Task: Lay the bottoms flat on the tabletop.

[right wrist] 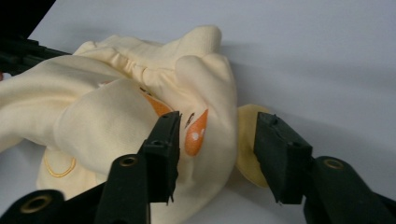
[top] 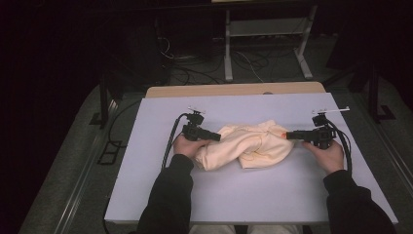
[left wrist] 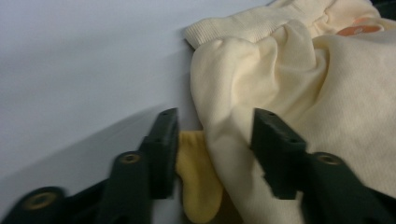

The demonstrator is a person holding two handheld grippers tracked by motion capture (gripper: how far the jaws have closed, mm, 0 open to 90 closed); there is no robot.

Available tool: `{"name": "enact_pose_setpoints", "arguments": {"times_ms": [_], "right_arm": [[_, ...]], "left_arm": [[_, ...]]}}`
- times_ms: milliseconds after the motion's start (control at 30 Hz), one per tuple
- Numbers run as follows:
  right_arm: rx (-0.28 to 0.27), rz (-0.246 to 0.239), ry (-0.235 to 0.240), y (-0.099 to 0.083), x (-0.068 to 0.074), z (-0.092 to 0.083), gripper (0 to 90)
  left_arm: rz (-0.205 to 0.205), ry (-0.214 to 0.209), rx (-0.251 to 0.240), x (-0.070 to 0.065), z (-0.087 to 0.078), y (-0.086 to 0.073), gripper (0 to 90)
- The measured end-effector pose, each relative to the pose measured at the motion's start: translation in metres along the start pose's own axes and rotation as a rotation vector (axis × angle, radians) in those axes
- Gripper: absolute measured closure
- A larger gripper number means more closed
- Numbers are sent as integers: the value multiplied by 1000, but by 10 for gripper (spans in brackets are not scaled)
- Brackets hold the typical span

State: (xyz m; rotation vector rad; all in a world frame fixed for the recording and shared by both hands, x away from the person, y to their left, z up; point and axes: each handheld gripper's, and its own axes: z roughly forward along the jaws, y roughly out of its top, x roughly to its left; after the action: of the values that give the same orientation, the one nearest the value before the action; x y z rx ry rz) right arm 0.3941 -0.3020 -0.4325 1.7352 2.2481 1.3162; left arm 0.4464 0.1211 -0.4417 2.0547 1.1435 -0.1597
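At frame centre a soft, cream ribbed-knit garment lies bunched on the smooth white table. Left gripper and right gripper each straddle a fold, jaws half open; whether the pads press is unclear.

Cream garment (crumpled) between both grippers — on white table

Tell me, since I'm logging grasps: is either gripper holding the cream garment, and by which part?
Neither grip is sure. Cream garment folds lie between both pairs of jaws, left gripper and right gripper, at opposite ends; pad contact cannot be told.
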Motion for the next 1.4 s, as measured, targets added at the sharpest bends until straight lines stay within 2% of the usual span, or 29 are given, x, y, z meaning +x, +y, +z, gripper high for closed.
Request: {"name": "enact_pose_setpoints", "arguments": {"times_ms": [67,133,200,267,400,567,667,733,900,1033,1267,1400], "right_arm": [[13,3,18,1,0,4,603],[33,1,14,2,1,8,716],[42,-8,10,3,4,11,789],[48,-22,-2,5,8,12,803],[40,-39,-18,7,12,11,809],[-2,-12,23,11,9,8,813],[-5,-5,48,14,11,8,815],[-10,-21,50,17,14,7,816],[-30,-73,65,29,26,1,818],[-37,-93,71,41,31,3,818],[-69,-77,99,62,34,3,818],[-85,-70,109,82,38,-4,818]], "left_arm": [[28,-1,13,-1,1,-1,665],[46,-5,32,-2,3,-1,771],[58,-6,26,-4,4,-1,826],[70,5,33,-6,3,0,851],[79,5,34,-6,-4,2,859],[85,6,31,-4,-18,2,860],[72,7,-5,-2,-31,3,862],[59,6,-35,-1,-40,4,862],[54,8,-70,1,-56,11,863],[71,22,-80,0,-64,20,862],[100,41,-104,-2,-78,35,862],[98,59,-145,-3,-86,45,862]]}}
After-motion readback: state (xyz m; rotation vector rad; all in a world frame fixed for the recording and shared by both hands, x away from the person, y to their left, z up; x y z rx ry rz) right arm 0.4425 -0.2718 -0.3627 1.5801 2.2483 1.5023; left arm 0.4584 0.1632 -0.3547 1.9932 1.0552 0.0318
